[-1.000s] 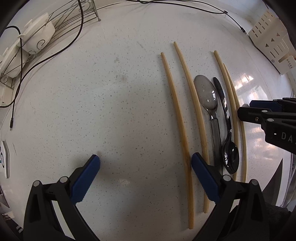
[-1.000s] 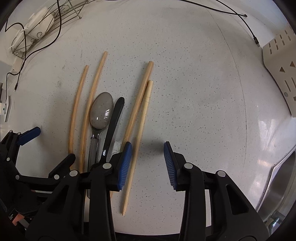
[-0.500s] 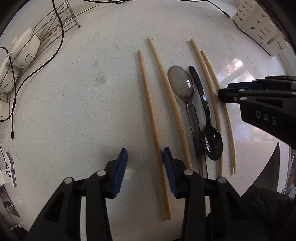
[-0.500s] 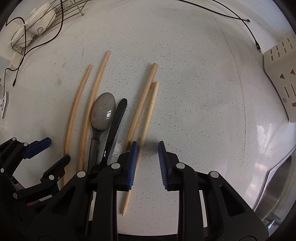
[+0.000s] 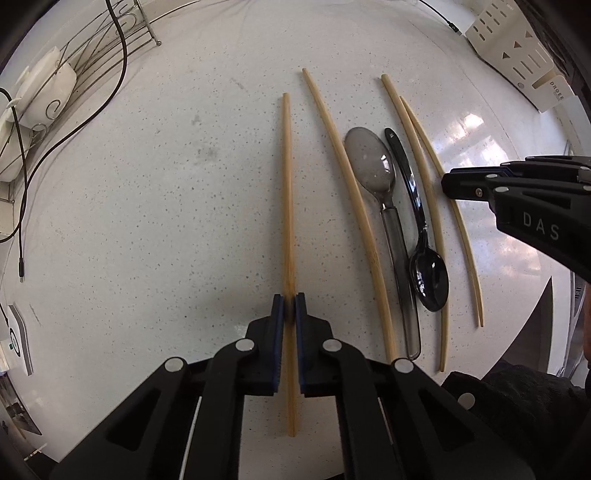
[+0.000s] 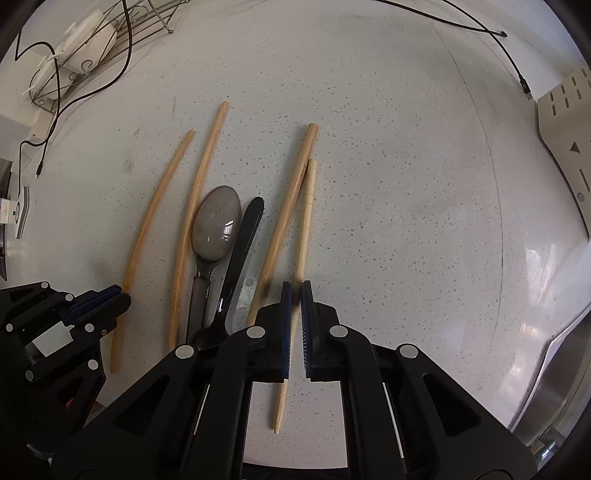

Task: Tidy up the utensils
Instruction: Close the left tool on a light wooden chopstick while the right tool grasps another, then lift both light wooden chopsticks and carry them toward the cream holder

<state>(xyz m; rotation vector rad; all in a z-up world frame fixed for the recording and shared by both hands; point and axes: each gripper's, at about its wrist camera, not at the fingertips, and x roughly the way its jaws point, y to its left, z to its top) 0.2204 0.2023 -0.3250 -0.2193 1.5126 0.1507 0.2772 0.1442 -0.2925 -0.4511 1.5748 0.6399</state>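
While clamped, 2 slender wooden chopsticks [image 5: 287, 221] lie flat.

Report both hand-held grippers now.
Left hand-held gripper: closed on leftmost chopstick.
Right hand-held gripper: closed on rightmost chopstick.

The right gripper [image 6: 295, 295] points down at the speckled white counter [image 6: 388, 184], its blue-padded jaws having just closed on the pale chopstick [image 6: 305, 221], pinching it toward its thin end. Just beside it lies a darker chopstick [image 6: 286, 206], touching it near the thick ends. Further left rest a black spoon [image 6: 236, 266], a translucent grey spoon [image 6: 214, 229] and two more chopsticks [image 6: 192, 229]. The left gripper [image 6: 110, 299] sits closed at the outermost chopstick [image 6: 147, 229]. A wire rack [image 6: 110, 33] stands at the far left corner; a perforated cream tray [image 6: 565, 147] and a metal sink rim [image 6: 554, 369] line the right edge.
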